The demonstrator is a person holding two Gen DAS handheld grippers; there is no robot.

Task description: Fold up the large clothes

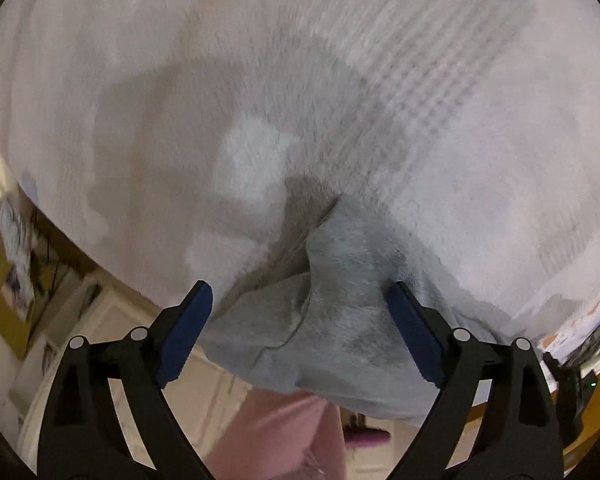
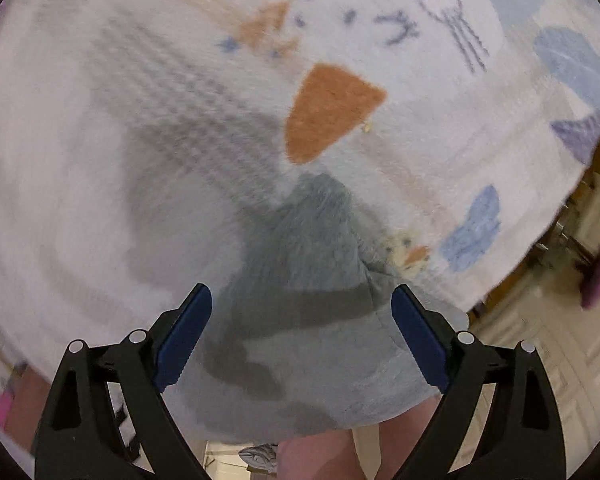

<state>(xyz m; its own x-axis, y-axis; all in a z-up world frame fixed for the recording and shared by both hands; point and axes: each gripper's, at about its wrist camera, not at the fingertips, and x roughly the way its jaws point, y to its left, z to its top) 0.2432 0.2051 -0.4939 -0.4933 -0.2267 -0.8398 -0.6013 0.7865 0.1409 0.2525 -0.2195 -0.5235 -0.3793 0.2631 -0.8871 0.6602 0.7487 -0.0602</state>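
Your left gripper (image 1: 300,320) and right gripper (image 2: 302,320) both stand spread wide, each over a bunched edge of the grey garment (image 1: 340,340), pinching nothing, above the patterned cloth (image 2: 420,140).

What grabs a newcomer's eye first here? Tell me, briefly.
A white fleecy blanket fills both views, printed with an orange patch and blue shapes toward the upper right of the right wrist view. A grey garment lies bunched on it at the near edge. The left gripper and right gripper each stand open, straddling that grey fabric.
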